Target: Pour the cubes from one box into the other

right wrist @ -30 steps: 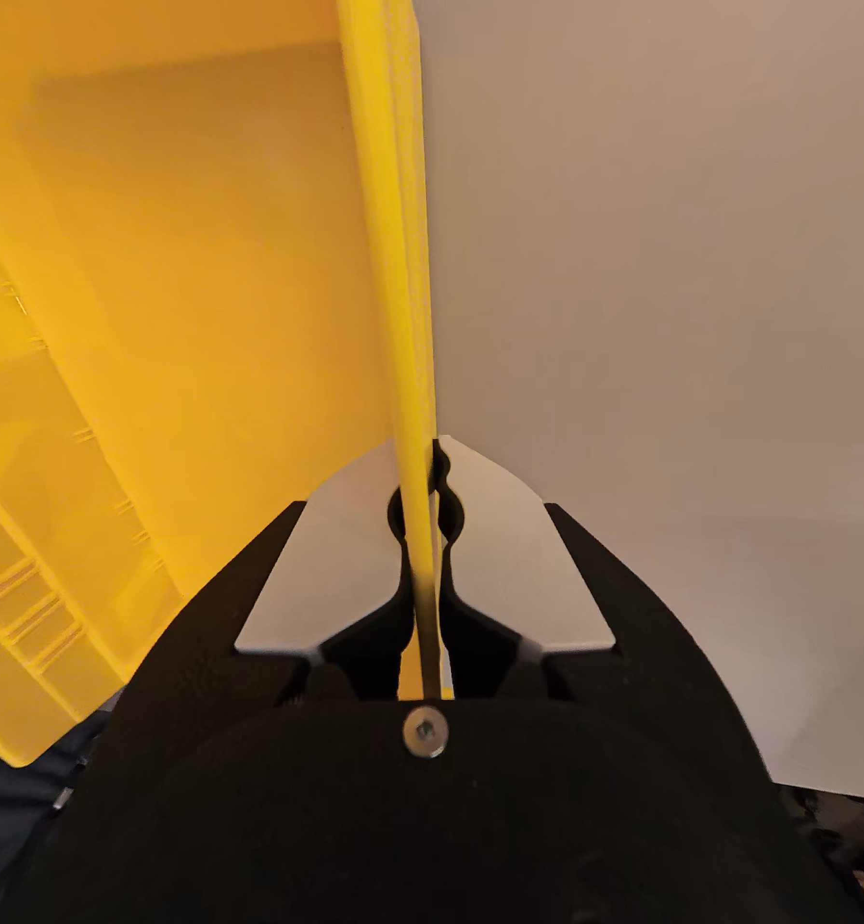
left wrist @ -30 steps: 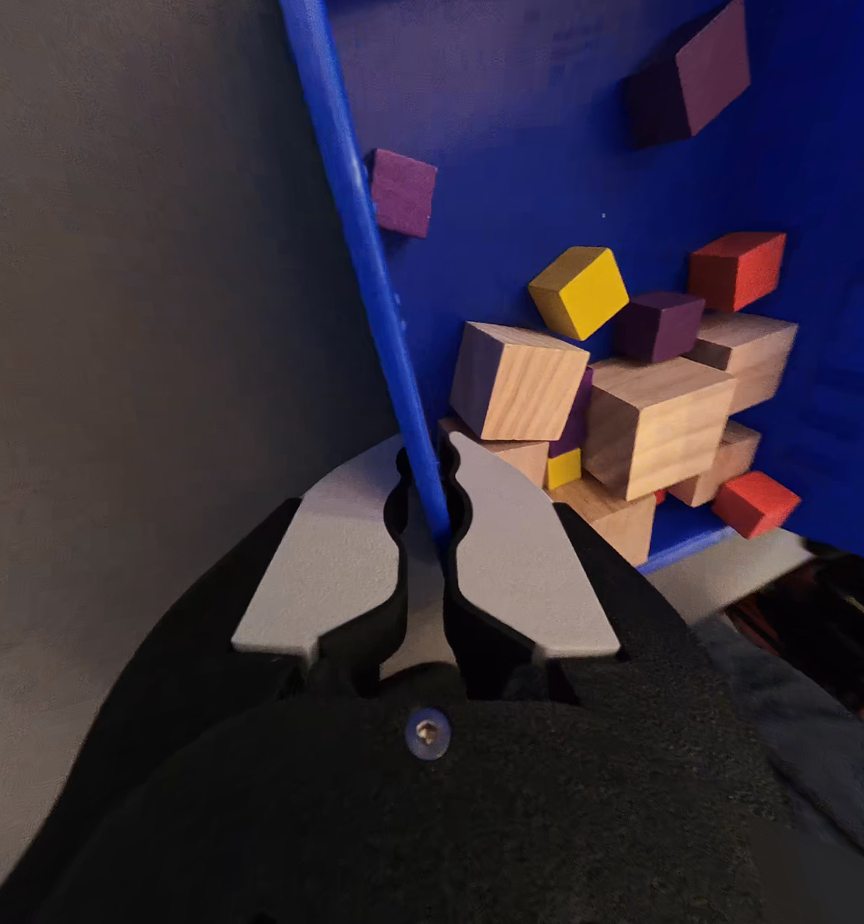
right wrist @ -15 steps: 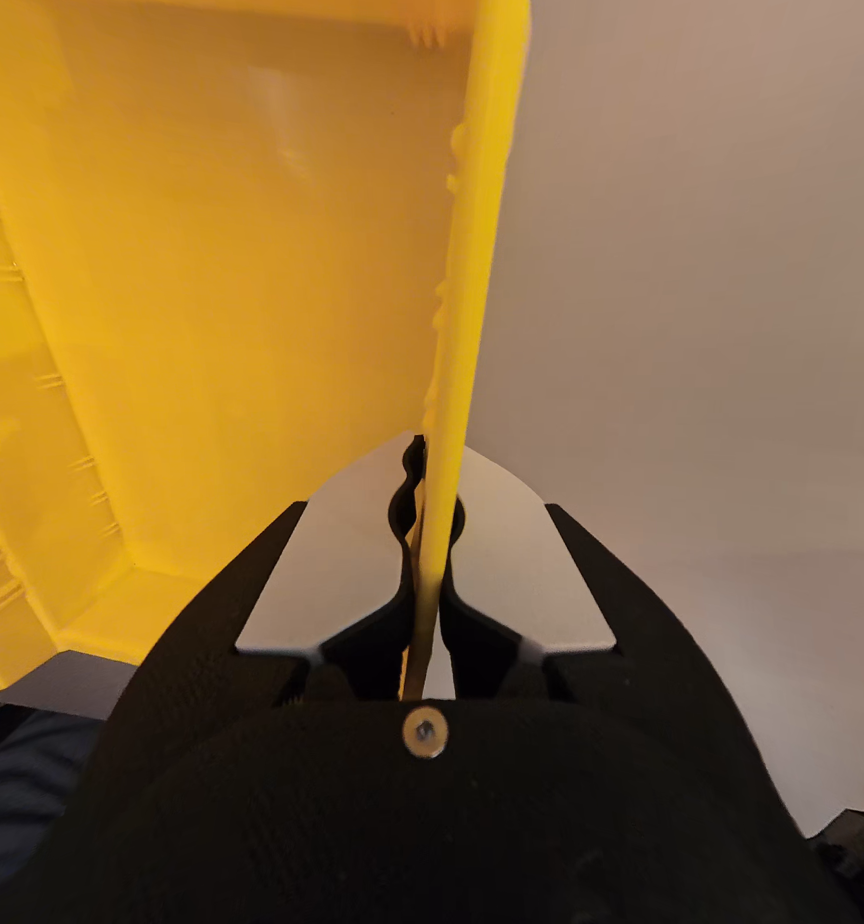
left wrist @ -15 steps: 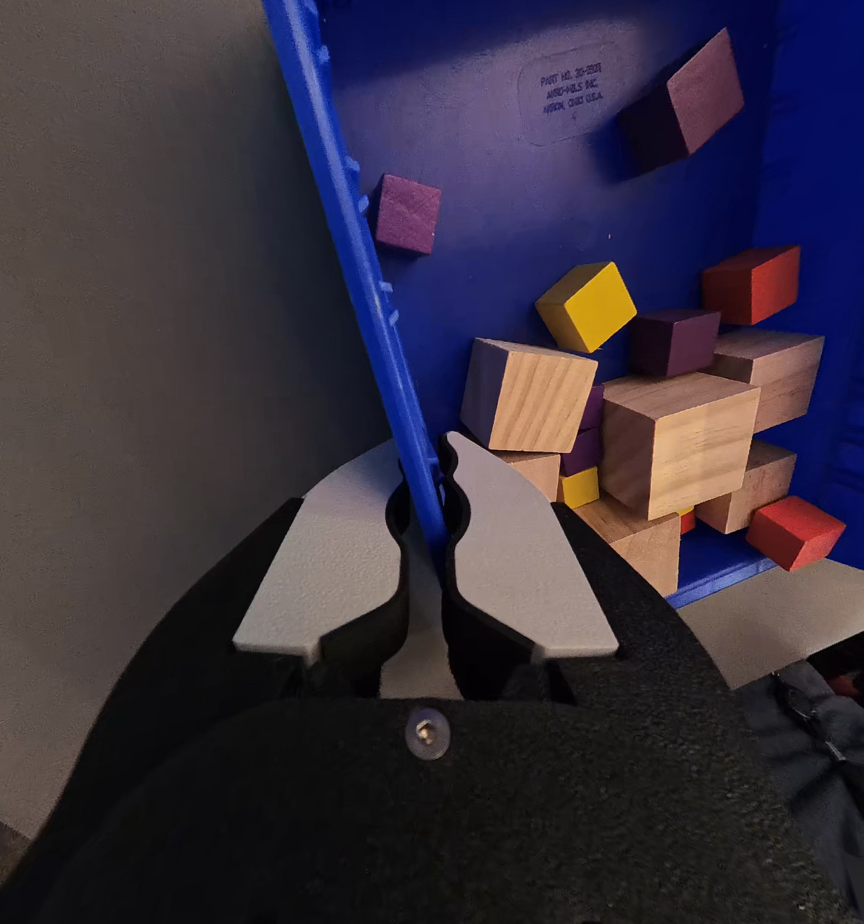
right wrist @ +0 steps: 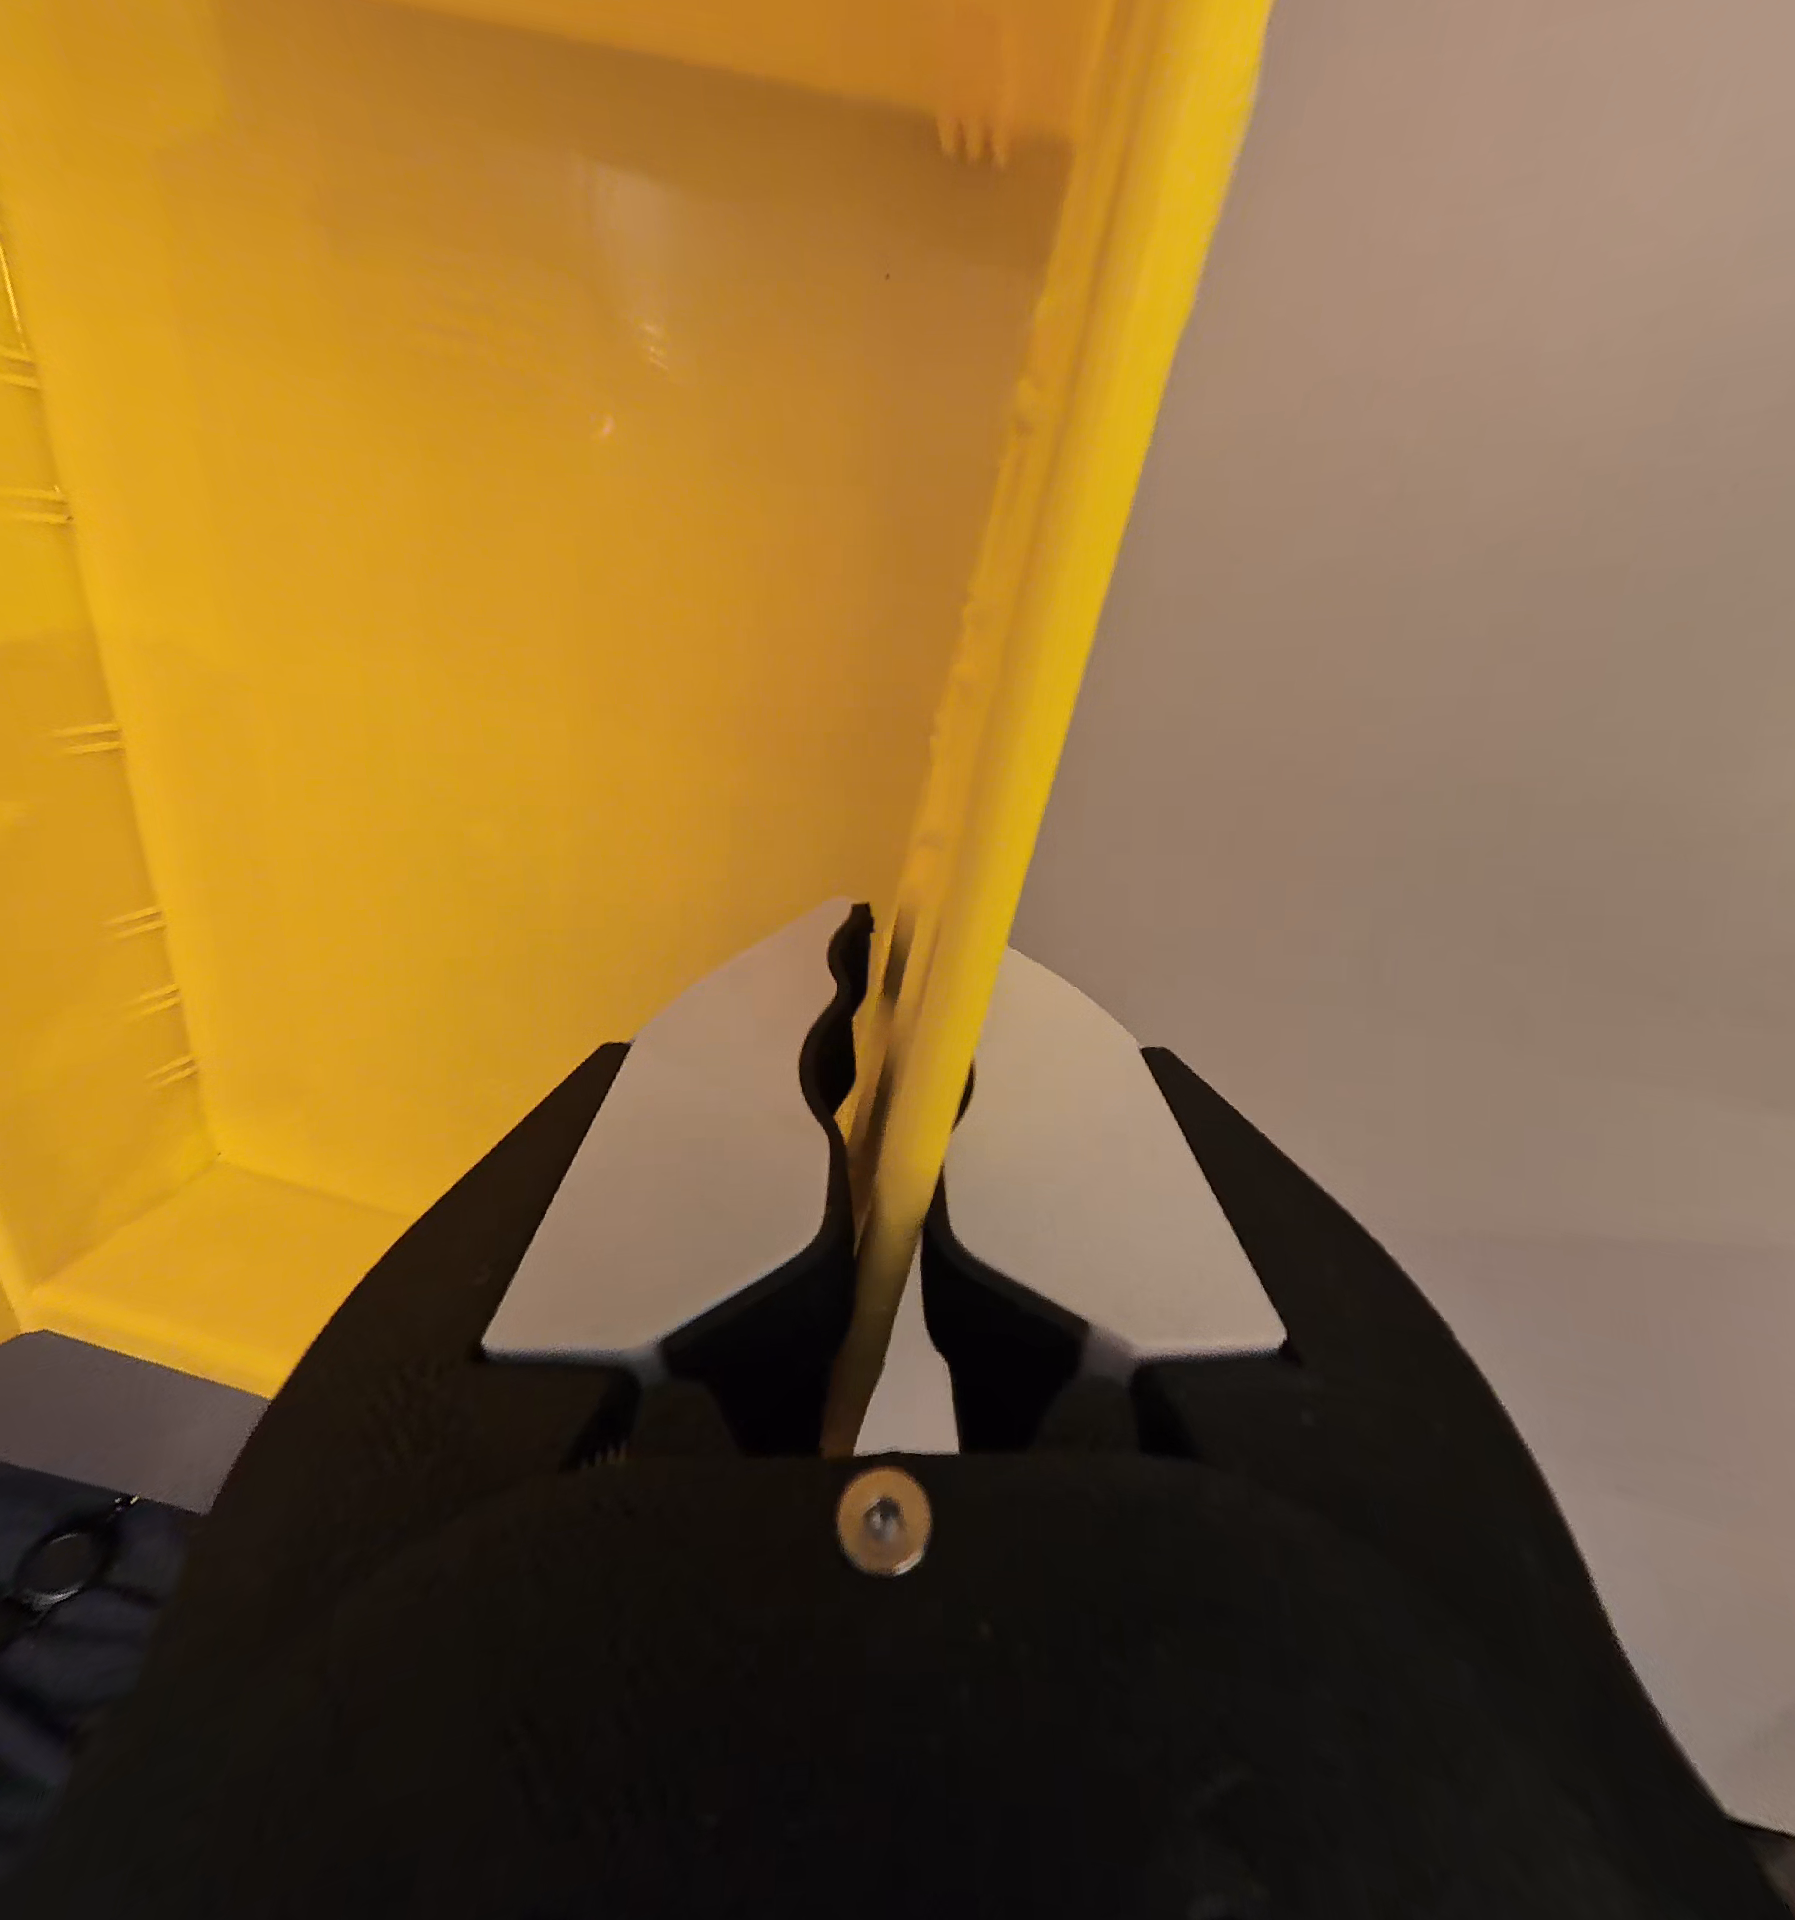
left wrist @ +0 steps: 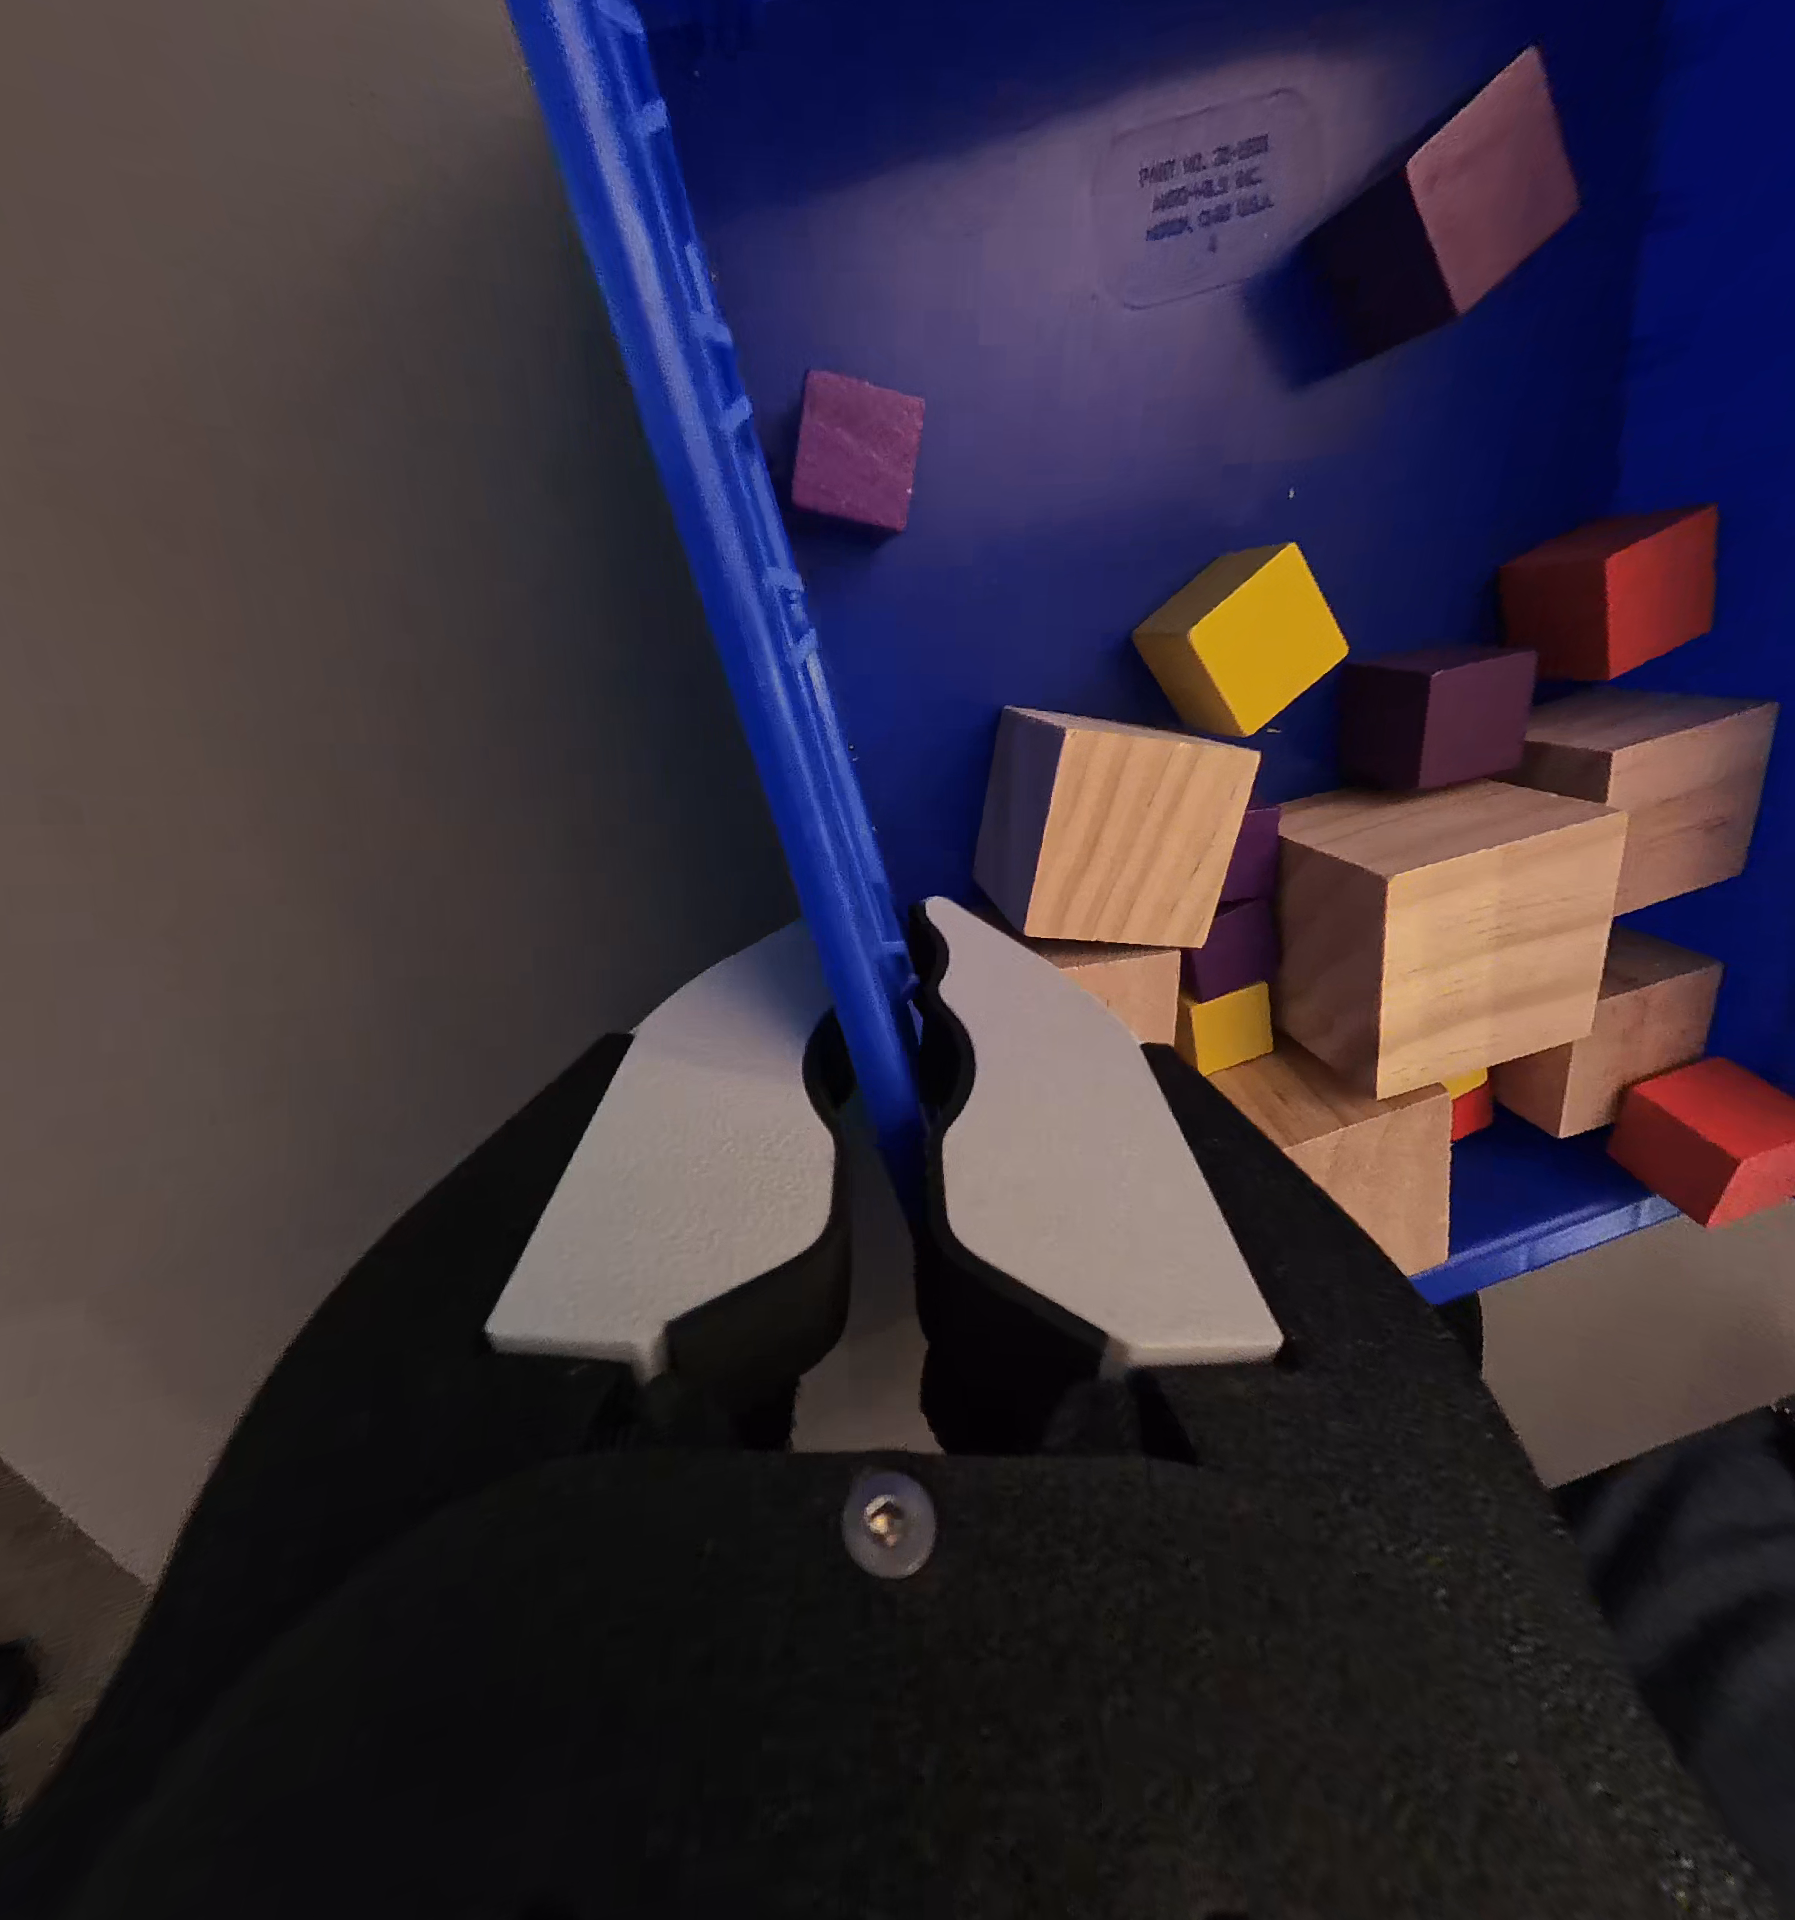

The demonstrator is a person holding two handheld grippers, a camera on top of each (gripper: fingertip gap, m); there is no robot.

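Observation:
My left gripper (left wrist: 877, 997) is shut on the left wall of the blue box (left wrist: 1028, 364). The box holds several cubes piled in its near right corner: plain wooden ones (left wrist: 1433, 935), yellow (left wrist: 1246, 634), purple (left wrist: 857, 457) and red (left wrist: 1610, 592). A larger purple cube (left wrist: 1454, 208) lies apart at the far end. My right gripper (right wrist: 908, 997) is shut on the right wall of the yellow box (right wrist: 519, 582). No cubes show inside the yellow box.
Both boxes are over a pale table top (right wrist: 1444, 727) that also shows in the left wrist view (left wrist: 249, 623). The table's near edge (left wrist: 1651, 1361) lies below the blue box. Dark fabric (right wrist: 31, 1621) with small metal bits lies beyond it.
The yellow box has swung in my right gripper, its wall now leaning right and more of its floor showing. The blue box has shifted slightly; the cubes have barely moved.

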